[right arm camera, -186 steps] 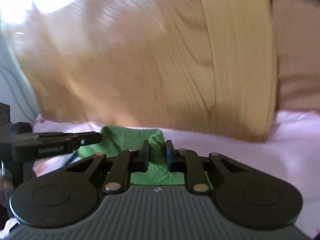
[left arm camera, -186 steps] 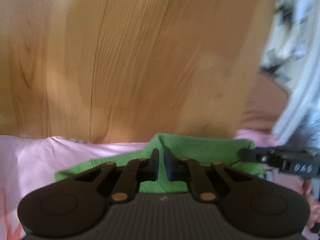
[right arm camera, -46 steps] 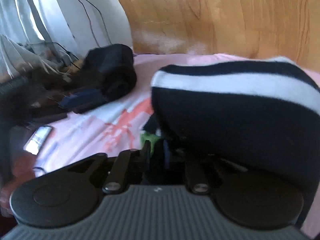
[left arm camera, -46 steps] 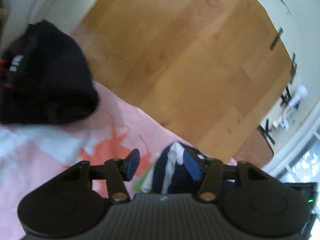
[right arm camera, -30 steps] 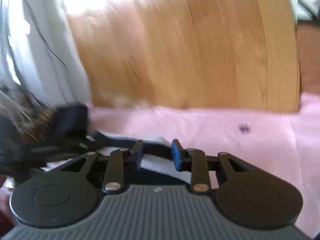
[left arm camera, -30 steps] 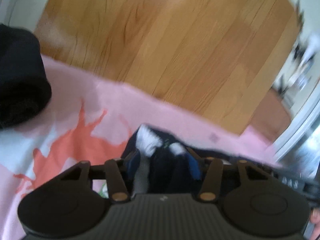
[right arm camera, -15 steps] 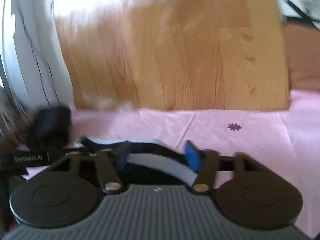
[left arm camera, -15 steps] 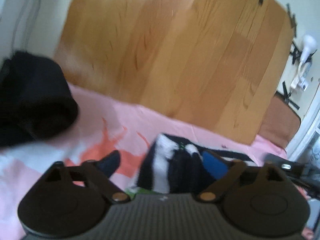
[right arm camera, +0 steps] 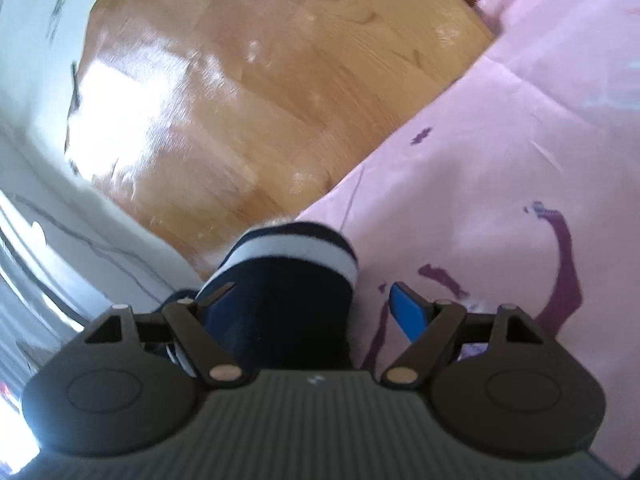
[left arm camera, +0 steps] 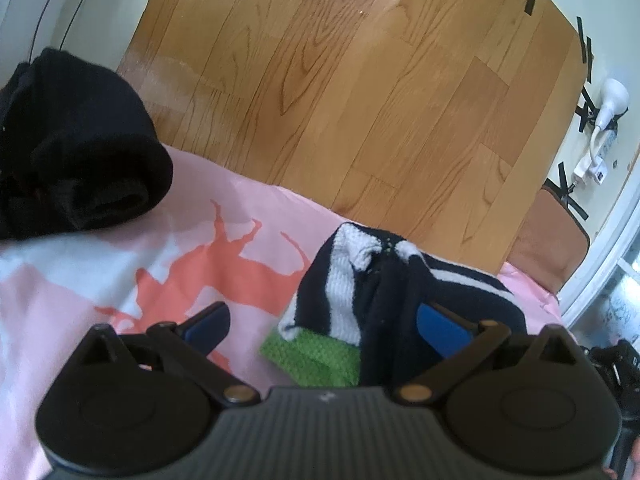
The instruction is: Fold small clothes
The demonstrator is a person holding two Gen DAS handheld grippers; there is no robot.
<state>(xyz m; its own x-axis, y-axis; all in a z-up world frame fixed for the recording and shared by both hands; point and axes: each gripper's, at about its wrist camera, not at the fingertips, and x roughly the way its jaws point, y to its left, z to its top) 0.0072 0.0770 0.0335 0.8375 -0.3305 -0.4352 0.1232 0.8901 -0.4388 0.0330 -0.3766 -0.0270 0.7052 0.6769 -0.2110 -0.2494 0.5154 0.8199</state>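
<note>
Pink sheet (left arm camera: 100,280) beside wooden floor (left arm camera: 340,80)

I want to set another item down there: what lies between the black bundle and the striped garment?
Only bare pink sheet with its coral print separates the black bundle from the striped garment, as the left wrist view shows.

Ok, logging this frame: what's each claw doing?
Left claw: open, holding nothing, striped cloth between its fingers.
Right claw: open, same.

pink sheet (left arm camera: 80,280) with orange print; wood floor (left arm camera: 340,100); white hairdryer (left arm camera: 610,100) by wall.
</note>
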